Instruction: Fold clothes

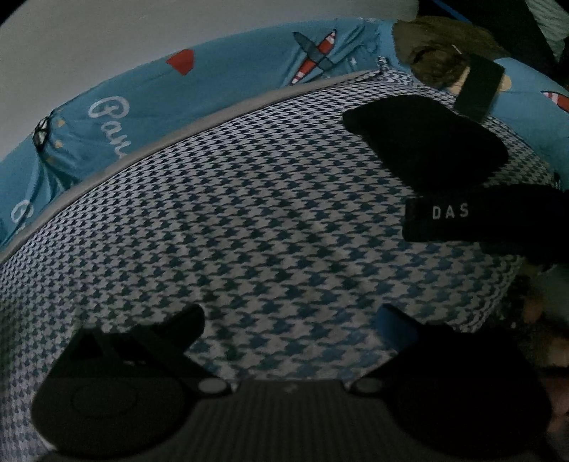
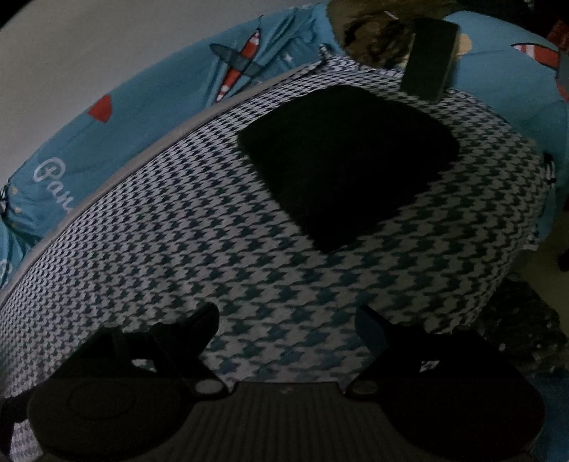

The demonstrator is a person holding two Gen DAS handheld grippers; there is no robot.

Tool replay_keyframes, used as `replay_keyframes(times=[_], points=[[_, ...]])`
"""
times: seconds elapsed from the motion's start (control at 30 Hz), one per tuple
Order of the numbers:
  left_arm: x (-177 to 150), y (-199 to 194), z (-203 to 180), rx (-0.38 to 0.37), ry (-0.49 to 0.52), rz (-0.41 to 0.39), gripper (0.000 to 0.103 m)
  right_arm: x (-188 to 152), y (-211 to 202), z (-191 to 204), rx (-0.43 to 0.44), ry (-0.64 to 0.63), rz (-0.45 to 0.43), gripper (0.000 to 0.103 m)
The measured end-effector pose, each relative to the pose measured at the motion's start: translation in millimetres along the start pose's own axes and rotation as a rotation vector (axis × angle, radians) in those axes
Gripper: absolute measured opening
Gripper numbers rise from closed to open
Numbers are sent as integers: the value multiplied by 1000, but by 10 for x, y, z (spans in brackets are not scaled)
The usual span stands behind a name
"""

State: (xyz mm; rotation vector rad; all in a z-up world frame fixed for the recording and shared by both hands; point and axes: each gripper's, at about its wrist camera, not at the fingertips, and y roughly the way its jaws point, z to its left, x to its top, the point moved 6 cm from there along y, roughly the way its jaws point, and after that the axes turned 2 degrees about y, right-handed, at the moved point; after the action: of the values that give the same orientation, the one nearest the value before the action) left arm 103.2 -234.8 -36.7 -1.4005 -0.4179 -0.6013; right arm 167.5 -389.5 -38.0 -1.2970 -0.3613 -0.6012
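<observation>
1. Ahead of our right gripper (image 2: pixel 286 320) lies the folded black garment (image 2: pixel 350 165), flat on the houndstooth blanket (image 2: pixel 177 227); the fingers are spread apart, hold nothing, and hover over the blanket well short of the garment.
2. Ahead and to the right of our left gripper (image 1: pixel 290 321) we see the same black garment (image 1: pixel 426 142), partly covered by the right gripper's dark body (image 1: pixel 473 224), which bears the letters "DAS".
3. Our left gripper is likewise released: both fingers stand wide apart over bare houndstooth blanket (image 1: pixel 231 220), gripping nothing.
4. Beyond the garment, at the blanket's far edge, a dark phone (image 2: pixel 428 58) lies tilted, just beside a crumpled olive-brown cloth (image 2: pixel 370 33).
5. To the far left of both grippers, a grey border (image 2: pixel 142 151) edges the blanket, and past it runs a blue bedsheet (image 2: pixel 170 96) printed with aeroplanes and white script.
6. Lighting is dim; we cannot tell the garment's type or its fold lines.
</observation>
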Motion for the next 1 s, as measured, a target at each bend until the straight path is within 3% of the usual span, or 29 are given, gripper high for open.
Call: replay_keyframes(times=[1.0], points=[[-663,-158,1042,95,-171,56,103,-653,139,1016,125,-148,54,84]])
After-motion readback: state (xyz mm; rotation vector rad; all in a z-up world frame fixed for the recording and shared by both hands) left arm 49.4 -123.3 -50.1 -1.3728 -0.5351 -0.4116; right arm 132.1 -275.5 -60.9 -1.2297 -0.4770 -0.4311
